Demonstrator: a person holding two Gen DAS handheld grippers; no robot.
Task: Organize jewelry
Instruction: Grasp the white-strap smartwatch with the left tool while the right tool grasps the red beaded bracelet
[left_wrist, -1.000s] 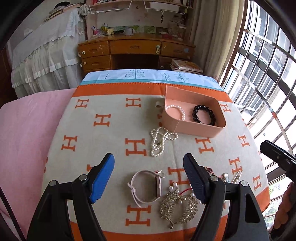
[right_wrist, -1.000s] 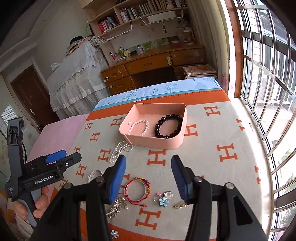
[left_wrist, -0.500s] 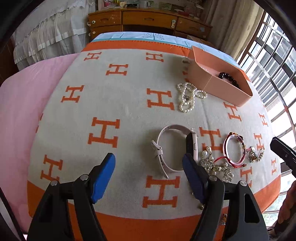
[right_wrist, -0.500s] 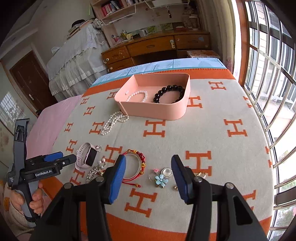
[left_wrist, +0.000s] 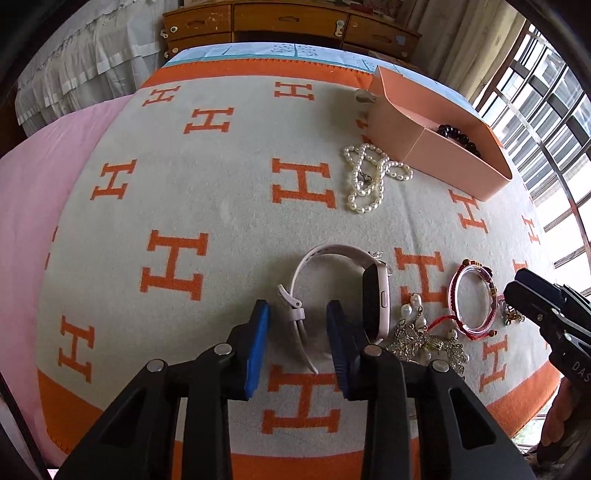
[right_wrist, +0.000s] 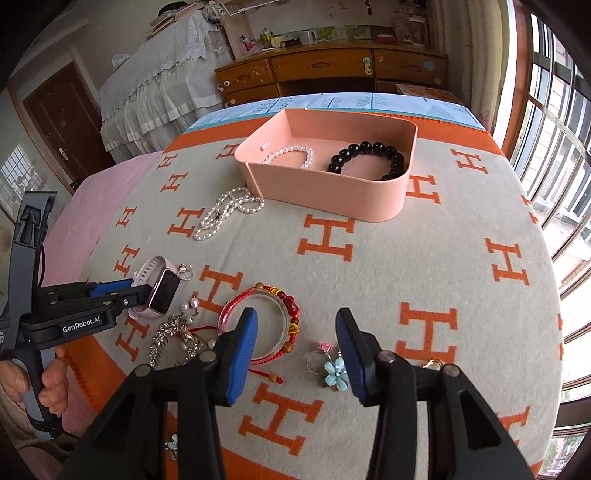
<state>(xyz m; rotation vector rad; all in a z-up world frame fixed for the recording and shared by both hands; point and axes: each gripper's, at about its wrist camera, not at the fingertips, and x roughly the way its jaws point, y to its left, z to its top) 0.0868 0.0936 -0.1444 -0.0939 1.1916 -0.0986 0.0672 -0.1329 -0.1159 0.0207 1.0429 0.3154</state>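
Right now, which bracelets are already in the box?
Two: the small pearl bracelet and the black bead bracelet lie inside the pink box. The red bracelet is on the blanket.

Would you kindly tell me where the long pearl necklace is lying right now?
The long pearl necklace lies loose on the blanket, just outside the pink tray's near-left corner in the right wrist view, beyond the pink watch.
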